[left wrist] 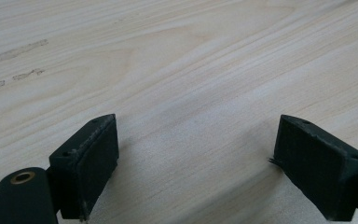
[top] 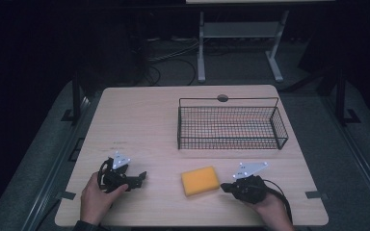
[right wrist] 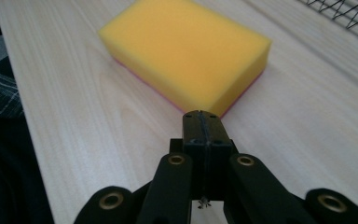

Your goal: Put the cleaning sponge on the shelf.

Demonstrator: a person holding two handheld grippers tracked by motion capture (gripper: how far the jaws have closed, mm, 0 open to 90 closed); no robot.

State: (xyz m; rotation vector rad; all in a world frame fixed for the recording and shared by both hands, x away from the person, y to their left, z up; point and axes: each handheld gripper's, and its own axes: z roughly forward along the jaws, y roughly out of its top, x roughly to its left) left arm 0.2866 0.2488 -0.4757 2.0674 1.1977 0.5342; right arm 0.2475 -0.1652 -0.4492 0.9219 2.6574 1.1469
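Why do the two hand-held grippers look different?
The left hand-held gripper has its jaws wide apart over bare table; the right hand-held gripper has its jaws pressed shut. The right one points at the yellow sponge; the left one points at nothing. Both are black and hold nothing.

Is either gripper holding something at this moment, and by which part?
Nothing is held. The left gripper is open over bare table; the right gripper is shut and empty, beside the yellow sponge.

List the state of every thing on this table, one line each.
Left hand-held gripper: open, nothing between its jaws.
Right hand-held gripper: shut, tips at the sponge's corner.
Sponge: lying flat on the table, not gripped.
Wire basket: upright, empty.
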